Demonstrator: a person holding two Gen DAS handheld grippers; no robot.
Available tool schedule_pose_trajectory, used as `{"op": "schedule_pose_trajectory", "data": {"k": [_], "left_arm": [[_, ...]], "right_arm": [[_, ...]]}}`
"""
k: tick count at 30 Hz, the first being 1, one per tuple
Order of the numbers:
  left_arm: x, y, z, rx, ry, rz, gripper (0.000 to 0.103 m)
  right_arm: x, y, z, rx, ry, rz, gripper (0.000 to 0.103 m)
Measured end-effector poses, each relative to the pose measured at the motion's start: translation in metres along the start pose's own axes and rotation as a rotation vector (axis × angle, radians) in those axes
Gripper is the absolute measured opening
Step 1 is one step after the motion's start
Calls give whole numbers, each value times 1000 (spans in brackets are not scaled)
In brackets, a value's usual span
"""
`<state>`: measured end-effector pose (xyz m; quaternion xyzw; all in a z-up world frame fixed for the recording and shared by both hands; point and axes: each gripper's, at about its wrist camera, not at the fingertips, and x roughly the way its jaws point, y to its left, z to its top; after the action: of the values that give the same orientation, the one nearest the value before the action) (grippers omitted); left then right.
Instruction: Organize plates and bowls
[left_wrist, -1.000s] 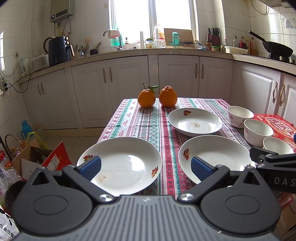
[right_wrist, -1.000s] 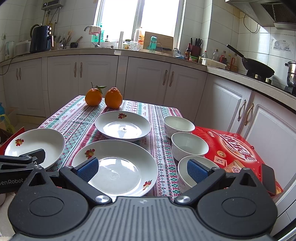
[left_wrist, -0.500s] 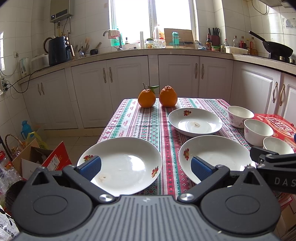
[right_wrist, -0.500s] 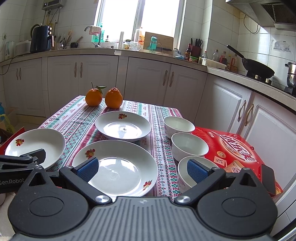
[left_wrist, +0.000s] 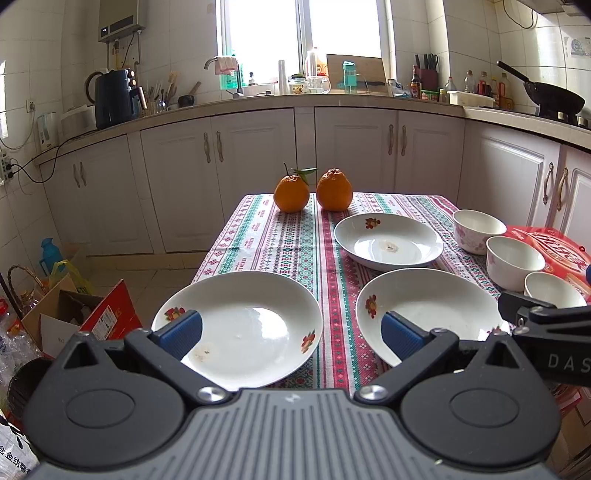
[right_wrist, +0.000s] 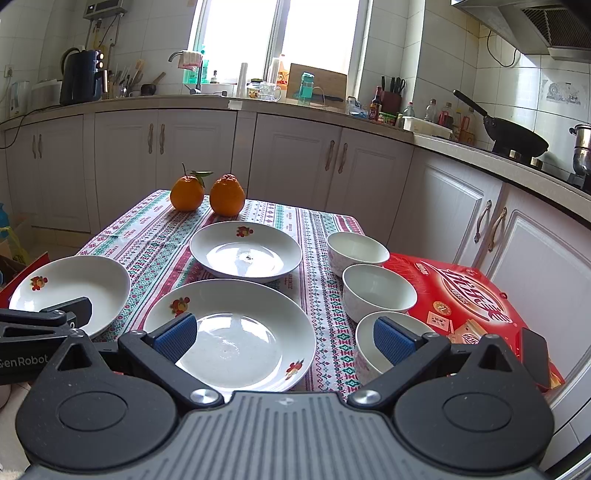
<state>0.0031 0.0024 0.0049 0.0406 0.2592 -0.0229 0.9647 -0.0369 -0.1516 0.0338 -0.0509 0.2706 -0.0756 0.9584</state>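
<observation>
Three white plates with fruit motifs lie on the patterned tablecloth: a near-left plate (left_wrist: 240, 328) (right_wrist: 74, 288), a near-middle plate (left_wrist: 428, 310) (right_wrist: 236, 332) and a far plate (left_wrist: 388, 242) (right_wrist: 245, 251). Three white bowls stand in a row on the right: far bowl (left_wrist: 478, 229) (right_wrist: 356, 251), middle bowl (left_wrist: 515, 260) (right_wrist: 378, 291), near bowl (left_wrist: 554, 291) (right_wrist: 384, 343). My left gripper (left_wrist: 291, 334) hangs open above the table's near edge, between the two near plates. My right gripper (right_wrist: 282, 339) is open too, spanning the near-middle plate and the near bowl. Neither holds anything.
Two oranges (left_wrist: 314, 190) (right_wrist: 207, 194) sit at the table's far end. A red box (right_wrist: 469, 299) with a dark phone (right_wrist: 535, 354) lies right of the bowls. Cardboard boxes and bags (left_wrist: 66, 317) crowd the floor at left. White cabinets (left_wrist: 258, 177) stand beyond.
</observation>
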Motion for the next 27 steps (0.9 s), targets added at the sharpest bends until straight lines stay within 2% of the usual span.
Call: {"op": "schedule_pose_trajectory", "data": {"k": [14, 18, 20, 27], "left_arm": [[8, 15, 3, 6, -5, -17, 102], [14, 27, 3, 8, -2, -18, 102], [19, 34, 1, 22, 6, -44, 102], [38, 76, -21, 46, 99, -106, 102]], "right_arm": [[16, 3, 16, -54, 17, 67, 103], [24, -1, 34, -42, 8, 178, 103], [31, -4, 46, -52, 6, 255, 103], [69, 16, 74, -128, 18, 510, 103]]}}
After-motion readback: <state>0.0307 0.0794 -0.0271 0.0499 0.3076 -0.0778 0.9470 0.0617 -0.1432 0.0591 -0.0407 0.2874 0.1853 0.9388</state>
